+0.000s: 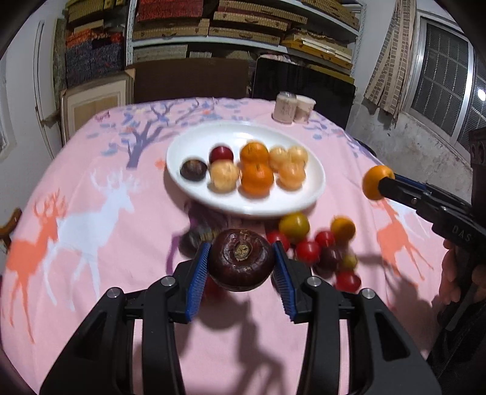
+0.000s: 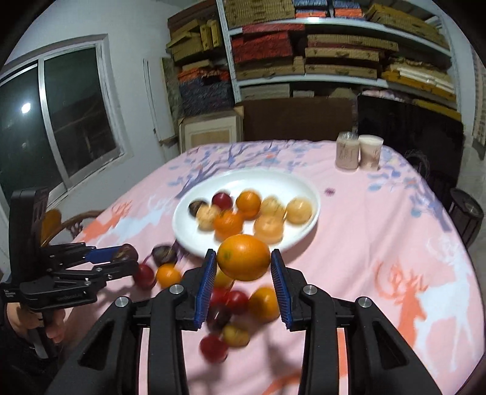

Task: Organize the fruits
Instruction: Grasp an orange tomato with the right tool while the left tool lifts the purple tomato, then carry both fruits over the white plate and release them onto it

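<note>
While both tilt down, left gripper (image 1: 241, 261) clamps dark fruit (image 1: 241, 262); right gripper (image 2: 243, 262) clamps orange (image 2: 243, 256).

Blue ribbed pads (image 1: 197, 279) on the black left gripper (image 1: 241, 270) flank a dark maroon fruit (image 1: 241, 262). Ahead of it, a white plate (image 1: 243, 203) sits on a pink tablecloth (image 1: 121, 231) printed with orange and white deer.

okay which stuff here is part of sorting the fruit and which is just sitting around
Part of the job: dark fruit in left claw; orange in right claw; white plate; loose fruits on the cloth.

Just lying about: two cups; shelf boxes.
</note>
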`<state>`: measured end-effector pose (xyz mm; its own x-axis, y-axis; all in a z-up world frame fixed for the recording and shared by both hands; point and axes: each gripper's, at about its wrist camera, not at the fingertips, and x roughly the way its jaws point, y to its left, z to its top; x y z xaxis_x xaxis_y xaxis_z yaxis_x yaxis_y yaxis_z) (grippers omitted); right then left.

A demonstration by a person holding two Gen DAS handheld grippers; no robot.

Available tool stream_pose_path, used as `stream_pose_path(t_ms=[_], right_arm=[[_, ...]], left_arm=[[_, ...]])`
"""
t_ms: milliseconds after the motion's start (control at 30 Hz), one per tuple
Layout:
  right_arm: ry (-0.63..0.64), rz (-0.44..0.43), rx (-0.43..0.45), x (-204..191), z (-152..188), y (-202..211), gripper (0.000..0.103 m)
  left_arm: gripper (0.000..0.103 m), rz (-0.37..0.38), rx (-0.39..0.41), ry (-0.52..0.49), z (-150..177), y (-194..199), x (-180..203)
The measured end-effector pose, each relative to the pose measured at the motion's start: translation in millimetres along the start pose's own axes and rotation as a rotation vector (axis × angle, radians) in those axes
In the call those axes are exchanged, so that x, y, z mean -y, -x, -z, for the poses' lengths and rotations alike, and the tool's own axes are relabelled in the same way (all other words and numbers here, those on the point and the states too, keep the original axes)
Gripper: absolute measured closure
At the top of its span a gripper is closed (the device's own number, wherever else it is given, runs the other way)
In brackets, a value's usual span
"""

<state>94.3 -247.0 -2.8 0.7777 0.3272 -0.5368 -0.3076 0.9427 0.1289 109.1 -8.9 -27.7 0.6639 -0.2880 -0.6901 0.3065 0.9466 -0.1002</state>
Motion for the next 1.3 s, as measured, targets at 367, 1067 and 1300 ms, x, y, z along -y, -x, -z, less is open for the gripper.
stream_pose_path(t_ms=[367,1067,1300], right_arm=[[0.023,0.044,0.0,20,-59,-103,0.073],[0.036,0.168,-0.308,63,24,-91,0.065],[0.13,0.172,-0.219,33,19,-74,0.066]], left_arm=[[0.062,-0.064,-0.045,0.071,-98,-102,-27],[0.062,-0.034,0.036,0.003,-65,-53,-10],[0.062,-0.048,0.017,-0.004,-58,-54,-12]])
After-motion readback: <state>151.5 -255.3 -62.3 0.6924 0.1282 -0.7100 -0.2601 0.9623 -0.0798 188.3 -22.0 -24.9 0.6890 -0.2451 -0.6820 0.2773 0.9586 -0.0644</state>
